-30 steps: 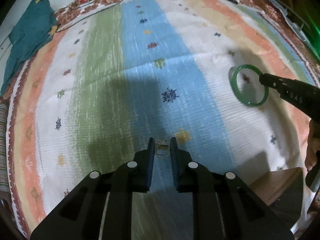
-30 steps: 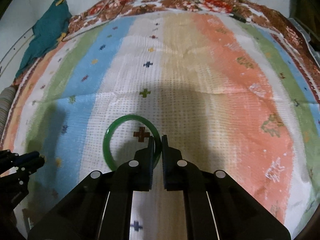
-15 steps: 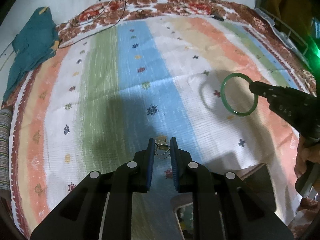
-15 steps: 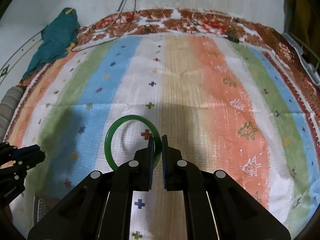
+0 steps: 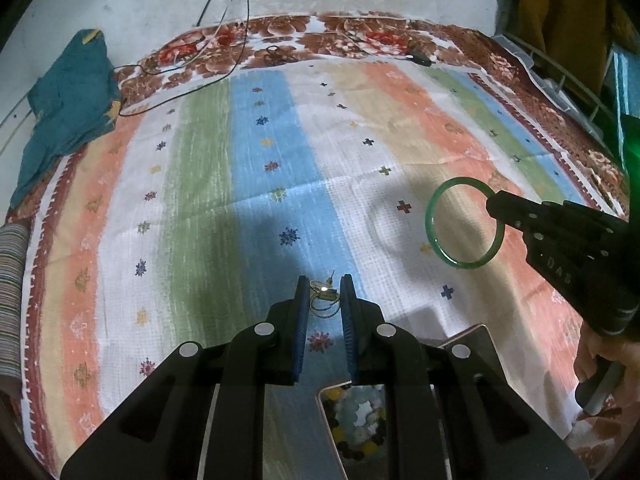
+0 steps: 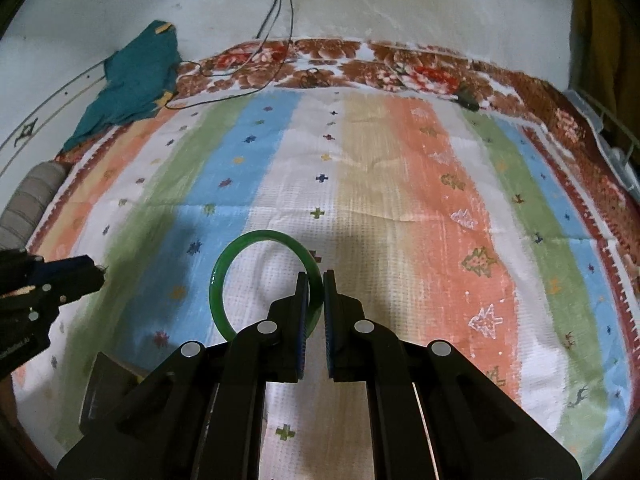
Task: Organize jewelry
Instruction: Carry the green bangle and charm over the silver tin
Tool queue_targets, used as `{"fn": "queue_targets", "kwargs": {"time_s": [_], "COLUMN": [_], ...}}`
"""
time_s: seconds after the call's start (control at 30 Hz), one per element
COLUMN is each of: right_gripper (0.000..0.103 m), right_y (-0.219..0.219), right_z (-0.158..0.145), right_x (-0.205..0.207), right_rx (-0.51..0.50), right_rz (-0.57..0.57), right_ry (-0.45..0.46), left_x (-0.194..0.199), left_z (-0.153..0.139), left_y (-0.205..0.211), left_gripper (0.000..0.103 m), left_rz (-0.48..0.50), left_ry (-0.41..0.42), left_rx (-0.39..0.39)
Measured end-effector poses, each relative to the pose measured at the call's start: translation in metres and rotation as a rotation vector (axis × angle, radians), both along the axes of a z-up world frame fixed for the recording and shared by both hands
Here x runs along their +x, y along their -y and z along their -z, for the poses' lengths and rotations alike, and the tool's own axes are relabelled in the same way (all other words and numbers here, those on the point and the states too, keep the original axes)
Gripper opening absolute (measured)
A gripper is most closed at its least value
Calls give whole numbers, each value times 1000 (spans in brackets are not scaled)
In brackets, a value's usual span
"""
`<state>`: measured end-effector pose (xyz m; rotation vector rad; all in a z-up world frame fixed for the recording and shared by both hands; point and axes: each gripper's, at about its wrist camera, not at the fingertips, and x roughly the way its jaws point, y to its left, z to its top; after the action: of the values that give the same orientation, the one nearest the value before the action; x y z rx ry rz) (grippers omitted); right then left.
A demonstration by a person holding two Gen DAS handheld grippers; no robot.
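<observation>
In the left wrist view, the left tool (image 5: 324, 289) pinches a small wire earring (image 5: 325, 298) at 6 o'clock, while at 3 o'clock the right tool, embossed "DAS", carries a green bangle (image 5: 463, 222). In the right wrist view, the right tool (image 6: 316, 285) clamps the bangle's rim at centre above the striped bedspread (image 6: 420, 184); the left tool sits at 9 o'clock.

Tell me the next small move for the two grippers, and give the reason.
Probably carry both pieces back over the box of beads. The right gripper is shut on the green bangle, the left gripper on small wire earrings, both clear of the striped cloth.
</observation>
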<state>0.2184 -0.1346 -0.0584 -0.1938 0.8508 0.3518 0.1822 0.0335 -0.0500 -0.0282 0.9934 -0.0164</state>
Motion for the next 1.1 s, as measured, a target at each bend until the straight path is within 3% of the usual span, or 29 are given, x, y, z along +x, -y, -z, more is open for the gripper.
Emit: {"fn": "queue_targets", "kwargs": {"time_s": [0.57,1.1], "right_gripper": [8,8], "right_y": [6,3], "right_z": [-27,-31], "right_x": [-36,-77], "right_rx": [54,73], "right_rz": [-14,-74], "right_ry": [70,57], "left_x": [-30,-64], "left_z": [-21,-38], "left_y": [11,23], "left_gripper": [15,15], "left_rz": [26,50], "left_ry": [56,106], "left_rx": [-32,-61]}}
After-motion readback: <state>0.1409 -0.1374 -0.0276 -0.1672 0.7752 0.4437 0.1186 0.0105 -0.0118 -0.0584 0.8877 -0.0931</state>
